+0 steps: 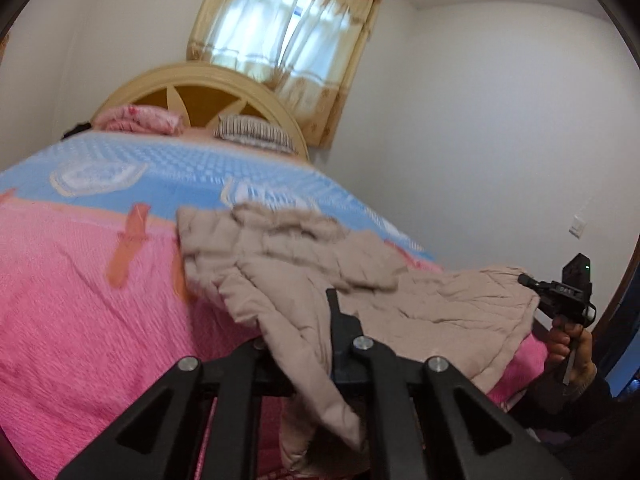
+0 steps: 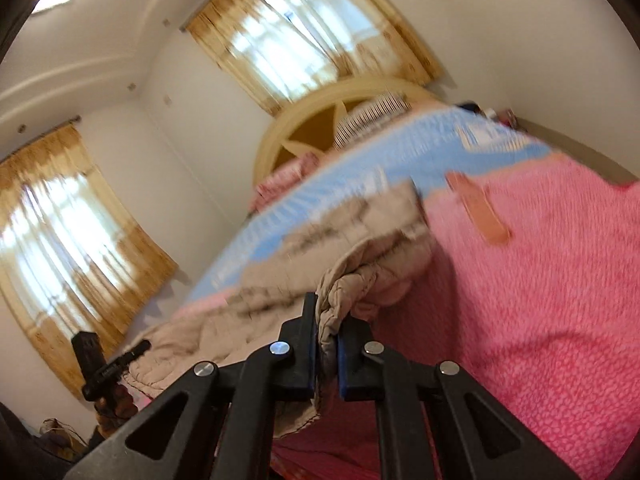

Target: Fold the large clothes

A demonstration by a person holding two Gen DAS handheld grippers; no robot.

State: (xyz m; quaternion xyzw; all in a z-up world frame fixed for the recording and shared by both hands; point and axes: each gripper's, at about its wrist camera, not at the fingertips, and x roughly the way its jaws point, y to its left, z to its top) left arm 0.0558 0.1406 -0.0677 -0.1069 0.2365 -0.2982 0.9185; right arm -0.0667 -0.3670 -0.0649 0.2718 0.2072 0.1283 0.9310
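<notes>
While the left gripper [image 1: 316, 320] and right gripper [image 2: 328, 320] each pinch a hem of the beige quilted coat [image 1: 312, 264], its soft bulk trails ahead of the fingers lengthwise up the bed. Beneath lies a nubbly pink-and-blue bedspread [image 1: 80, 280]. Farther off stand pillows [image 1: 252, 132], an arched wooden headboard [image 1: 192, 76] and golden curtains [image 1: 288, 36].

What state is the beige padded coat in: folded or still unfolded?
Unfolded: the coat lies crumpled across the bed, its near edge pinched in the left gripper and right gripper.
</notes>
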